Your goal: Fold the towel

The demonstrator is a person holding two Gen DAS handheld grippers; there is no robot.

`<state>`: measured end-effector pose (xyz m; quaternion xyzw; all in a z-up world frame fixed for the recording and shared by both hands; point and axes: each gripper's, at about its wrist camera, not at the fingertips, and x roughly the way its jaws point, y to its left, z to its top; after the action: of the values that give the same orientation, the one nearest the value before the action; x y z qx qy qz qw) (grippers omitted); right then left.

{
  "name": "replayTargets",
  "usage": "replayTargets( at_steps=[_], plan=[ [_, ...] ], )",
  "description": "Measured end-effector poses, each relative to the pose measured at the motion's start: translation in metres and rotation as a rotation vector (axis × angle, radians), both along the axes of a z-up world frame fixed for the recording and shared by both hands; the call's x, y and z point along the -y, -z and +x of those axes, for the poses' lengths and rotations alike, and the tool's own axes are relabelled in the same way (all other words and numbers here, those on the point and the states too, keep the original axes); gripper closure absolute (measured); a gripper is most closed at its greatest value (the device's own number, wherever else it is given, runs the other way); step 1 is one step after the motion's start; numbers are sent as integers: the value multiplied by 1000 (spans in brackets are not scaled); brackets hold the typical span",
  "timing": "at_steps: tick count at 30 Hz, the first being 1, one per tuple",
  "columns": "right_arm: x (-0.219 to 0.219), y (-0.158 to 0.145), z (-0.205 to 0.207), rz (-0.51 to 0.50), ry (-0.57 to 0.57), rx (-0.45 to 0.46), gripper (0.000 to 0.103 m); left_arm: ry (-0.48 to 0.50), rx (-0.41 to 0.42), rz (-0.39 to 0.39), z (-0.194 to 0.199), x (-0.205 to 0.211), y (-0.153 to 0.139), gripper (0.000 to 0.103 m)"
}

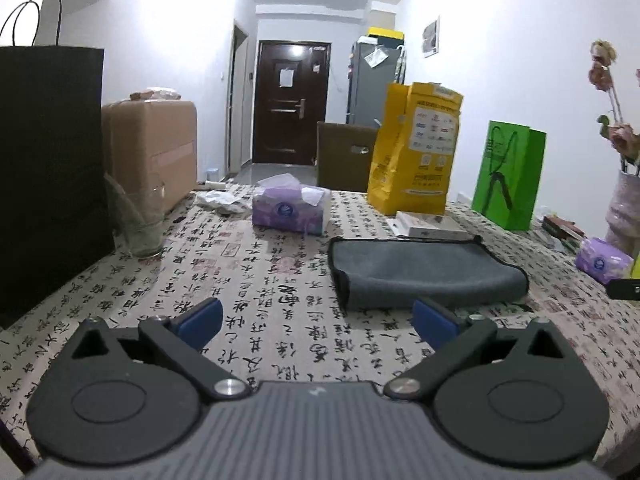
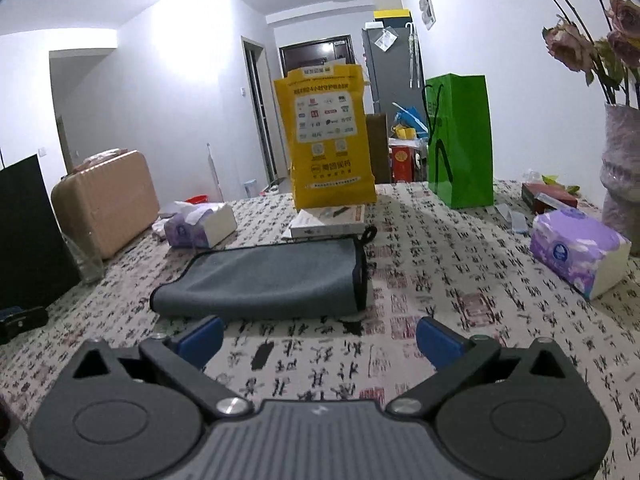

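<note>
Right tongs [image 2: 318, 340] spread, empty; folded gray towel [image 2: 264, 280] just ahead.

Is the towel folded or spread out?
Folded. The grey towel lies doubled on the table, with a rounded fold along one edge and stacked black-trimmed edges at the other.

Left gripper [image 1: 318, 320] and right gripper [image 2: 319, 338], identical in build: grey ribbed central housing with a small pale mark near its front edge; two matte black rounded side housings, each with a raised disc and a triangular cut-out; black link arms pinned by silver screws; blue rectangular fingertip pads [image 1: 200, 319] [image 2: 438, 342].
</note>
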<state>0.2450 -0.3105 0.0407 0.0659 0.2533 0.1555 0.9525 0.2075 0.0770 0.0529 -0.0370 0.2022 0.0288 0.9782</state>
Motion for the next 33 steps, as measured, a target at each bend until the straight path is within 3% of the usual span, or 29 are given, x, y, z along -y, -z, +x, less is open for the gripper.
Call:
replayTargets(
  at_steps=[24, 33],
  plan=[
    [-17, 1, -55, -33, -52, 36, 0, 40, 60, 26, -62, 15, -3, 0],
    [-20, -4, -77, -15, -73, 99, 0, 76, 78, 70, -81, 31, 2, 0]
  ],
)
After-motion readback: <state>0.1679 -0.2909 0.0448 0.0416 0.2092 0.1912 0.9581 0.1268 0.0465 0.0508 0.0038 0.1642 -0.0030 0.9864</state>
